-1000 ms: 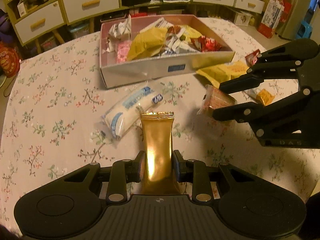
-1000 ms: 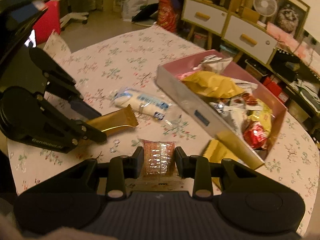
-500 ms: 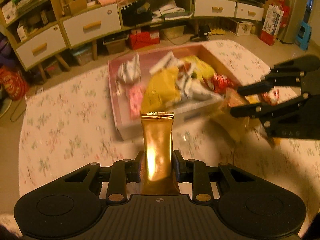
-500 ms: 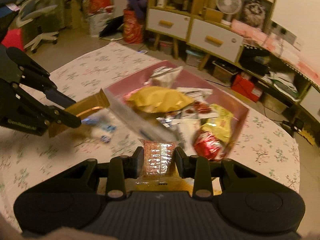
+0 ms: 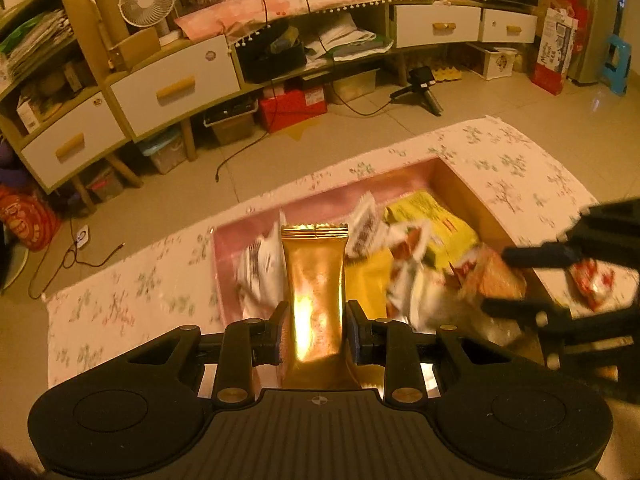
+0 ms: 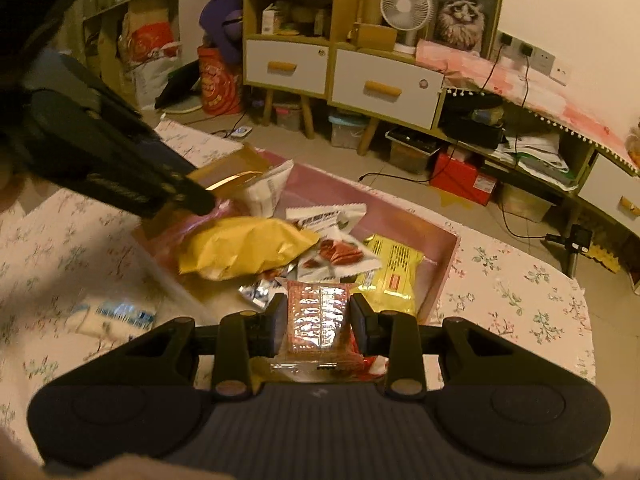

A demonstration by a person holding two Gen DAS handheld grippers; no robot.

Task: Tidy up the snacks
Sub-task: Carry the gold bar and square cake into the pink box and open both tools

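Note:
My left gripper [image 5: 315,328] is shut on a long gold snack packet [image 5: 314,280], held over the left part of the pink box [image 5: 320,198]. The same gold packet [image 6: 230,174] shows at the upper left of the right wrist view, gripped by the left gripper [image 6: 192,196]. My right gripper [image 6: 319,322] is shut on a clear-wrapped reddish biscuit packet [image 6: 318,318], above the near side of the pink box [image 6: 448,268]. In the left wrist view, the right gripper [image 5: 496,280] hangs at the right with that packet [image 5: 498,276]. The box holds several snacks, among them a big yellow bag [image 6: 244,246].
A white and blue packet [image 6: 116,316] lies on the floral tablecloth [image 6: 520,300] left of the box. A red-wrapped snack [image 5: 592,284] lies on the cloth to the right of the box. Drawers and cluttered shelves [image 5: 172,84] stand beyond the table.
Both grippers have risen from the tablecloth and moved forward over the pink box, each still carrying its packet. The white and blue packet stayed on the cloth.

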